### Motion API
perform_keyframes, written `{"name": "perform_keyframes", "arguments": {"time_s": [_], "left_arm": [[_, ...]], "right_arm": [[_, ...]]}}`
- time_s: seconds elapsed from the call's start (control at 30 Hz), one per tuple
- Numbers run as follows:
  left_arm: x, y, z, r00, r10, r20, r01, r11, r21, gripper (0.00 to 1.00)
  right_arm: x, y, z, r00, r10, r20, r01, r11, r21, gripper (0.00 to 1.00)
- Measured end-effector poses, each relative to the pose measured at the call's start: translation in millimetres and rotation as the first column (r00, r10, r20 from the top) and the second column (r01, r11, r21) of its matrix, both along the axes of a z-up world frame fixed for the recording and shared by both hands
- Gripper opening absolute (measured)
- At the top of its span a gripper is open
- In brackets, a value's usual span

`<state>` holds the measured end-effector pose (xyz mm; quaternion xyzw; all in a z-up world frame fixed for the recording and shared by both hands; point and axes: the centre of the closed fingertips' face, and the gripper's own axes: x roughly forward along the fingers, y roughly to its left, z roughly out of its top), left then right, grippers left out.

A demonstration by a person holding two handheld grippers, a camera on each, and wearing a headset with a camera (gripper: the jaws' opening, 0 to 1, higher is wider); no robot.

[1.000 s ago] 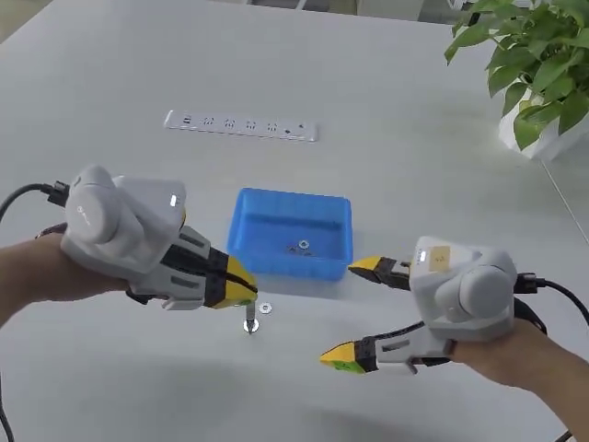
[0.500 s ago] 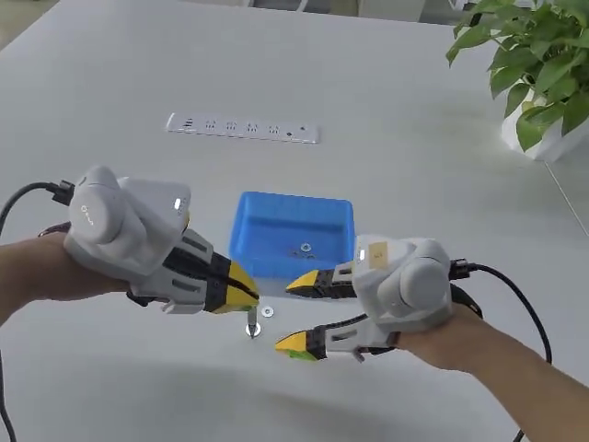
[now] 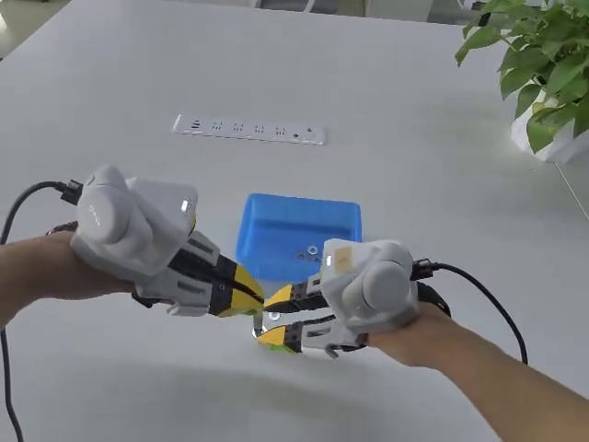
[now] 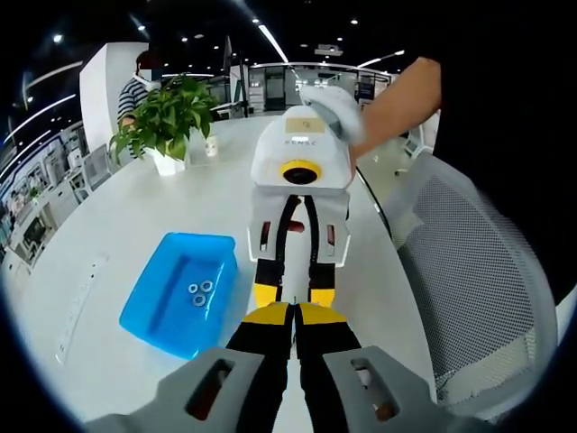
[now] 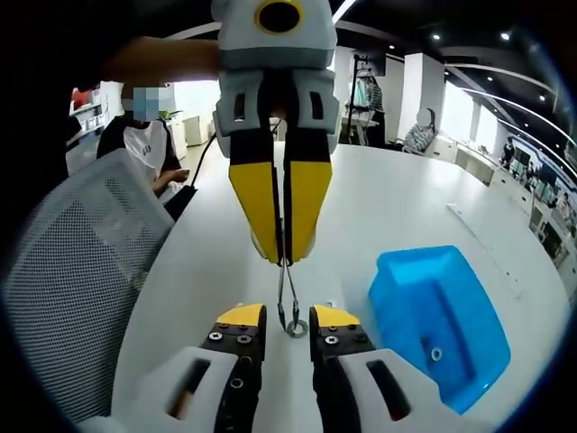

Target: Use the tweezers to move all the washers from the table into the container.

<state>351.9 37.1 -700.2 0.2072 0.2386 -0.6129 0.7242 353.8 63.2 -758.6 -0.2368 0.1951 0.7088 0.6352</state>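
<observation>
Four washers [image 4: 192, 289], one container [image 3: 276, 221], one tweezers [image 5: 287, 289], one power strip [image 3: 248, 129], one potted plant [image 3: 543, 74]

Desk [image 3: 414, 138]: broad bare white top to the left, the right and behind the work spot, so we see free passage there.

Obstacles:
- The shallow blue plastic container [image 3: 304, 203] lies just beyond the jaw tips, with a low wall.
- The long white power strip [image 3: 248, 130] lies farther back, with bare desk between it and the container.
- The leafy green plant in a white pot [image 3: 548, 69] stands at the far right corner, well apart.
- The grey mesh chair [image 5: 81, 280] stands beside the desk edge.

The left gripper [image 3: 248, 296] and right gripper [image 3: 270, 318] stand nose to nose, leaving little room between them. The thin metal tweezers [image 5: 286, 280] reach into the gap between the right gripper's parted jaws, where a small steel washer [image 5: 297, 329] lies.
</observation>
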Motion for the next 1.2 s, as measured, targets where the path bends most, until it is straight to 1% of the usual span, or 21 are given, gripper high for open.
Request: {"name": "perform_keyframes", "arguments": {"time_s": [0.17, 0.33, 0.4, 0.67, 0.8, 0.9, 1.0, 1.2], "left_arm": [[-0.1, -0.1, -0.1, 1.000, -0.001, -0.003, 0.001, 1.000, -0.001, 0.04], [-0.1, 0.3, -0.3, 1.000, 0.000, -0.005, 0.000, 1.000, 0.000, 0.04], [-0.3, 0.3, -0.4, 1.000, 0.000, -0.007, 0.000, 1.000, 0.000, 0.04], [1.3, 1.5, -0.4, 1.000, 0.007, -0.011, -0.007, 1.000, 0.000, 0.04], [1.8, 0.1, -0.3, 1.000, 0.010, -0.014, -0.010, 1.000, -0.005, 0.05], [3.0, -0.2, -0.2, 1.000, 0.014, -0.012, -0.014, 1.000, -0.003, 0.05], [3.5, 0.1, 0.0, 1.000, 0.016, -0.011, -0.016, 1.000, 0.000, 0.05], [3.7, 0.2, 0.2, 1.000, 0.022, -0.012, -0.022, 1.000, 0.004, 0.05]], "right_arm": [[3.3, 3.6, 1.2, 1.000, -0.020, -0.012, 0.020, 1.000, 0.016, 0.14], [-0.2, 5.0, -1.1, 1.000, -0.009, -0.023, 0.009, 1.000, 0.010, 0.11], [-1.2, 6.3, -3.2, 1.000, -0.005, -0.017, 0.005, 1.000, 0.002, 0.10], [-1.7, 5.7, -3.1, 0.999, -0.024, -0.035, 0.024, 1.000, 0.002, 0.09], [-2.0, 5.2, -2.9, 1.000, -0.006, -0.012, 0.006, 1.000, -0.008, 0.08], [-1.7, 5.3, -2.4, 1.000, -0.002, -0.006, 0.002, 1.000, -0.010, 0.07], [-2.3, 5.5, -1.9, 1.000, 0.009, 0.011, -0.009, 1.000, -0.013, 0.07], [-2.1, 4.8, -1.9, 1.000, 0.016, 0.018, -0.015, 1.000, -0.012, 0.06]]}}
